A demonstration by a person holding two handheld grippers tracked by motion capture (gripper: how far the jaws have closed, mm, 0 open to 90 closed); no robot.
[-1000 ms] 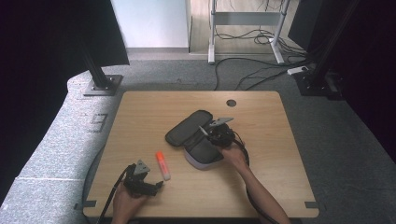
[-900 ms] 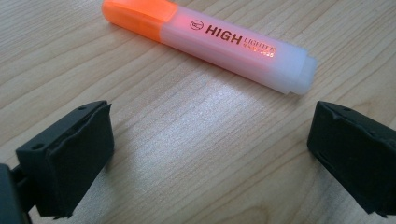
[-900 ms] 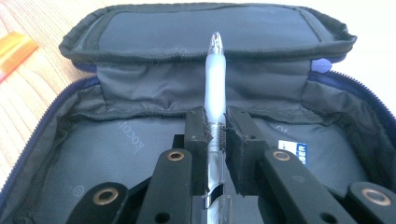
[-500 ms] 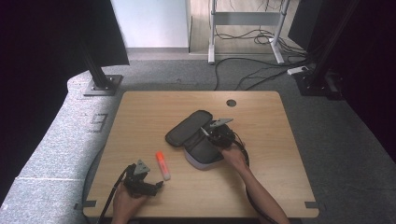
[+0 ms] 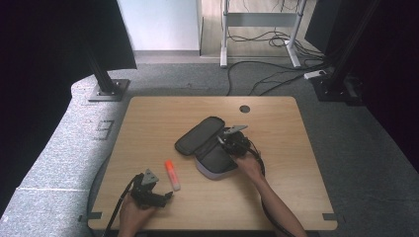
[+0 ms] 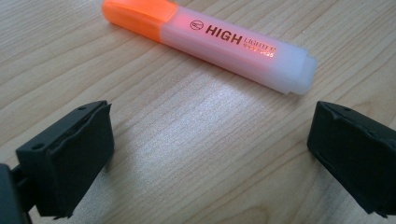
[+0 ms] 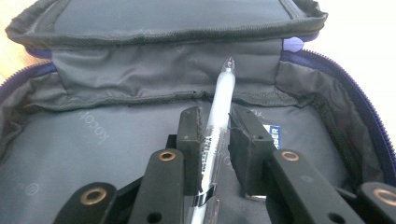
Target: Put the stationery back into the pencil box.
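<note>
Nothing has shifted in the last second: the right gripper point(image 7: 212, 140) holds a clear silver pen point(image 7: 218, 116) inside the open grey fabric pencil case point(image 5: 212, 160), while left of it the left gripper point(image 6: 210, 154) waits wide beside an orange highlighter point(image 6: 210, 39) on the wooden worktop point(image 5: 148, 123), packing unfinished.

A wooden table point(image 5: 148, 123) bears an open pencil case point(image 5: 207, 148) and, seemingly flat, a highlighter point(image 5: 172, 175).

Wooden table point(image 5: 148, 123) on grey carpet point(image 5: 59, 158)
</note>
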